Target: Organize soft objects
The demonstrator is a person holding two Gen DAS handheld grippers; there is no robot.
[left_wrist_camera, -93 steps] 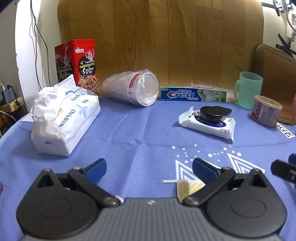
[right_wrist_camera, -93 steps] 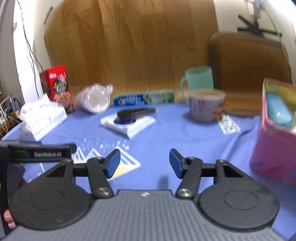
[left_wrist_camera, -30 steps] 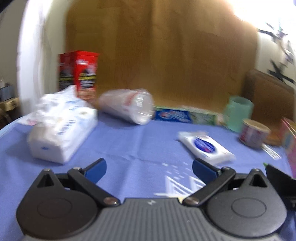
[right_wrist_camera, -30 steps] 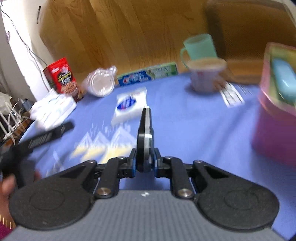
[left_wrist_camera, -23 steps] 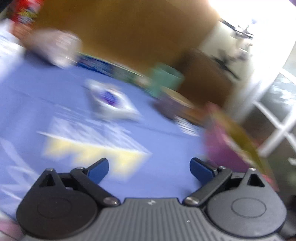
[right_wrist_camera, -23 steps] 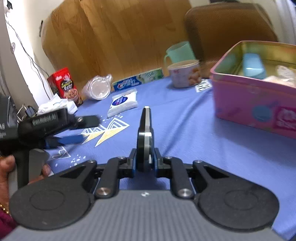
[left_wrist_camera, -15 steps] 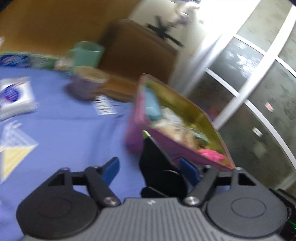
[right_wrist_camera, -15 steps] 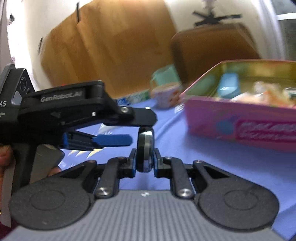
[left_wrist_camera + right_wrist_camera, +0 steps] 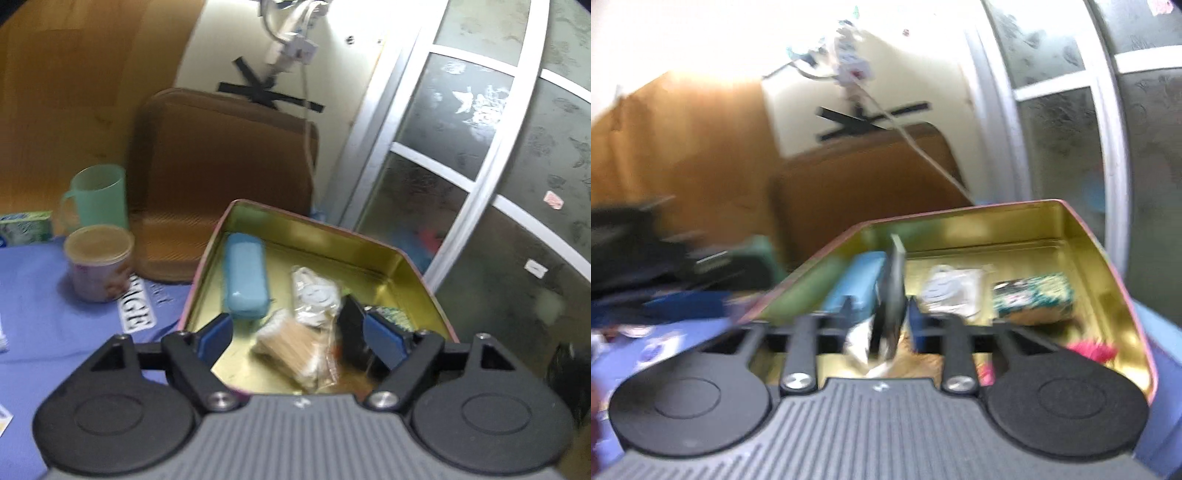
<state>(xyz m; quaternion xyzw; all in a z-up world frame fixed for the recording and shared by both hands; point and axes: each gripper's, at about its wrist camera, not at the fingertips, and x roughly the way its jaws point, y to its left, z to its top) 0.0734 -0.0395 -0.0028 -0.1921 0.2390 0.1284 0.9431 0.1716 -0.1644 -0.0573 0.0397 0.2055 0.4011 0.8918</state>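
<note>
Holding my left tongs over the tin, I see their jaws wide apart and opening. A black thing stands on its edge inside the tin, just beside the right blue pad of these tongs. The other pad is well away from it, so these tongs grip nothing.

My right tongs point into the same tin from its near side. Their jaws are opening too. The black thing stands up thin between them. This view is blurry, but the pads do not look pressed on it, so I call these tongs open. My left tongs show as a dark smear on the left.

The tin is pink outside and gold inside. It sits on a blue cloth. In it lie:
- a blue case by the left wall
- a white packet in the middle
- a bag of thin sticks near my tongs
- a green packet on the right
- something pink in the near right corner

Left of the tin stand a green mug and a small tub. A brown cushion leans behind them.
</note>
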